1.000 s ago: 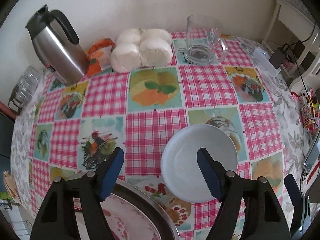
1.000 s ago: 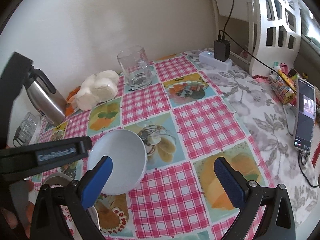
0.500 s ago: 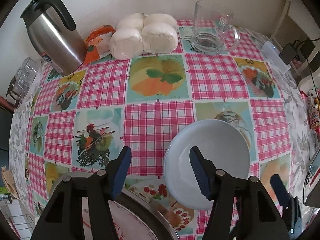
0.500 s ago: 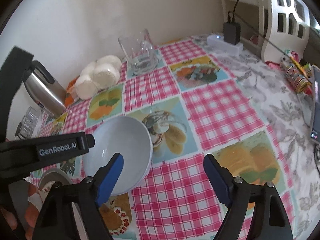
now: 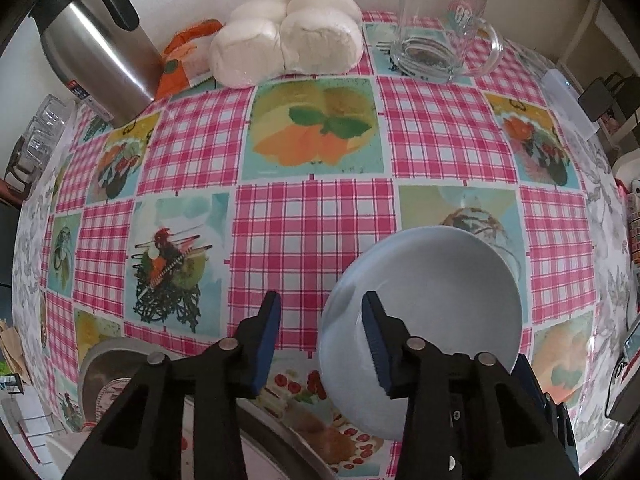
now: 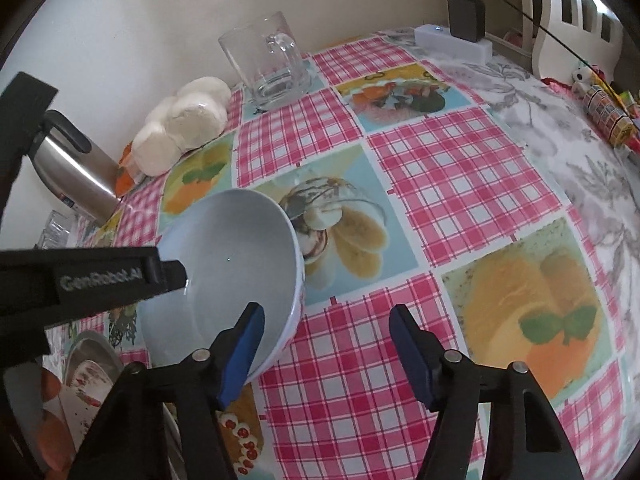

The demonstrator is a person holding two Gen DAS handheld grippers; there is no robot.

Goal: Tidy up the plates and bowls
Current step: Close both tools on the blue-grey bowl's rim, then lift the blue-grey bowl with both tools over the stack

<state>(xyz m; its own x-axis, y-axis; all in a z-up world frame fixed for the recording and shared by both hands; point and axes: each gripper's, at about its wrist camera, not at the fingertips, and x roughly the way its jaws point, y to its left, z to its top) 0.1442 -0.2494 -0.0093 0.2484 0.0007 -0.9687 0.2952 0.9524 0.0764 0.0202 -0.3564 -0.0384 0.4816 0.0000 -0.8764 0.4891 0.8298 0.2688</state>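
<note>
Both grippers straddle opposite rims of the white bowl (image 5: pixel 432 304) on the checked tablecloth (image 5: pixel 312 232), left gripper (image 5: pixel 320 336) and right gripper (image 6: pixel 326 344) jaws just been closing, pads not yet pressing; next: finish clamping, then lift.

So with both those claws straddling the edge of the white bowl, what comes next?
Probably finish closing both. The left gripper and right gripper each have one finger inside the white bowl and one outside; the jaws have been narrowing but don't visibly pinch its rim yet. Then lift.
</note>
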